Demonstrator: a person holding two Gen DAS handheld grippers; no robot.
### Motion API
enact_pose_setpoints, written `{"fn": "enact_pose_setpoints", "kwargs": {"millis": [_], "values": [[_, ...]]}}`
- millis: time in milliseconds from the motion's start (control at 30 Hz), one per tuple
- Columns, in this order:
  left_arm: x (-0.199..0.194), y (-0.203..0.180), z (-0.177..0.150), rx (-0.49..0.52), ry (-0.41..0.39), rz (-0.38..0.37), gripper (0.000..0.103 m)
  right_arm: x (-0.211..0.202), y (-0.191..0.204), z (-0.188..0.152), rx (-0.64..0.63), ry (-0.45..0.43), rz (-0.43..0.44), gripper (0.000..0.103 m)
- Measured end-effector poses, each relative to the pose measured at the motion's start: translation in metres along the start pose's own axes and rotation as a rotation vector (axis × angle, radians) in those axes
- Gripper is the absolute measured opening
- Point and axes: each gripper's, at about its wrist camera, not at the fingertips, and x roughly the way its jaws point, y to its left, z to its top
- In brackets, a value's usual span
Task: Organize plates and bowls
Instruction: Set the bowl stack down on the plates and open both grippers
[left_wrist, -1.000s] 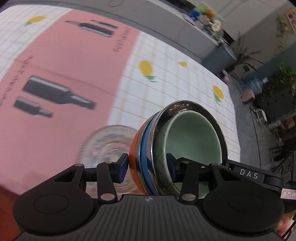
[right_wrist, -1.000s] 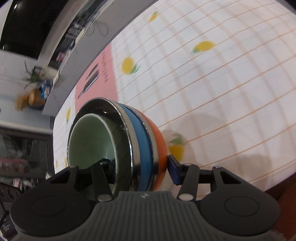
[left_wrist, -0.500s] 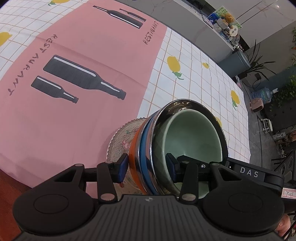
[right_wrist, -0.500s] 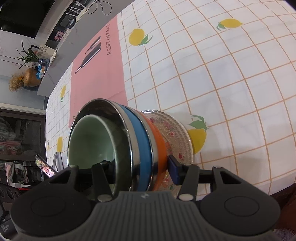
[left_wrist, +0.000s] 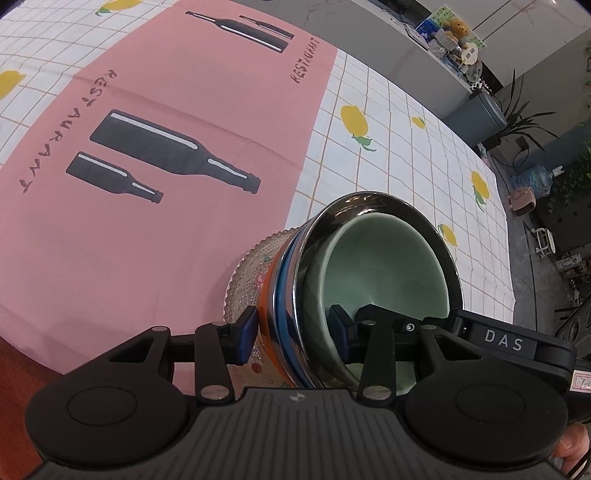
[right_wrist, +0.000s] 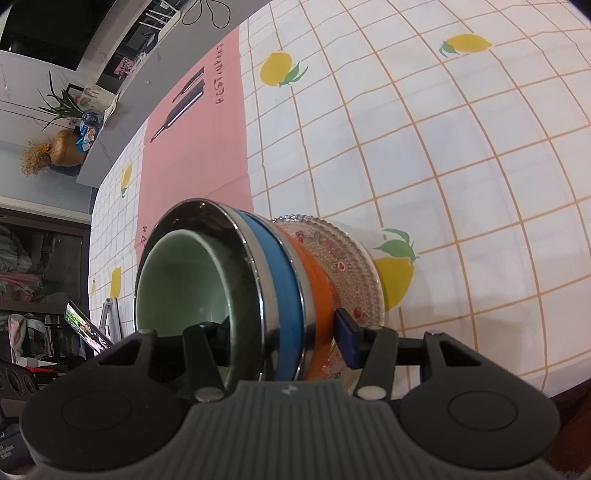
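A: In the left wrist view, where was the stack?

B: The bowl stack (left_wrist: 354, 288) sat tipped on its side between the fingers of the left gripper (left_wrist: 291, 332). It was a green bowl (left_wrist: 384, 266) nested inside a steel bowl (left_wrist: 369, 206), then a blue band and an orange bowl (left_wrist: 267, 295) outermost. One blue pad pressed the orange wall from outside; the other pad (left_wrist: 338, 325) reached inside the green bowl. So the claw was clamped on the stack's wall at a middling width.

A: And under it?

B: A glass plate (left_wrist: 247, 273) with a beaded rim lay on the tablecloth (left_wrist: 388, 122), right at the edge of the pink mat (left_wrist: 147, 221) (the one with the bottle prints). The orange base looked against the plate, though whether it truly rested there could not be told. The right gripper (left_wrist: 380, 321) entered from the right, one finger inside the green bowl.

A: The right wrist view?

B: The same stack (right_wrist: 258, 288), mirrored. The right gripper (right_wrist: 288, 339) held the opposite side of the wall: one pad (right_wrist: 345, 339) on the orange bowl (right_wrist: 317, 295), the other finger inside the green bowl (right_wrist: 181, 284). It was clamped too. The plate (right_wrist: 351, 266) stood just behind the orange base, covering part of a printed lemon (right_wrist: 395, 277).
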Motion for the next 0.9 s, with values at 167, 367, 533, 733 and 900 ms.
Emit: {"fn": "enact_pose_setpoints", "kwargs": {"millis": [167, 367, 533, 733, 900], "values": [[-0.004, -0.007, -0.002, 0.051, -0.032, 0.023, 0.051, -0.001, -0.001, -0.001, -0.002, 0.003, 0.012, 0.056], [-0.015, -0.006, 0.0, 0.076, -0.077, -0.012, 0.072, -0.01, 0.0, -0.002, -0.019, -0.028, 0.029, 0.075], [-0.03, -0.008, 0.003, 0.102, -0.134, -0.017, 0.08, -0.028, 0.008, -0.003, -0.077, -0.087, 0.019, 0.083], [-0.06, -0.022, 0.0, 0.195, -0.267, 0.049, 0.081, -0.063, 0.015, -0.011, -0.177, -0.218, -0.041, 0.084], [-0.086, -0.041, -0.01, 0.308, -0.382, 0.122, 0.081, -0.098, 0.02, -0.023, -0.286, -0.38, -0.14, 0.084]]}}
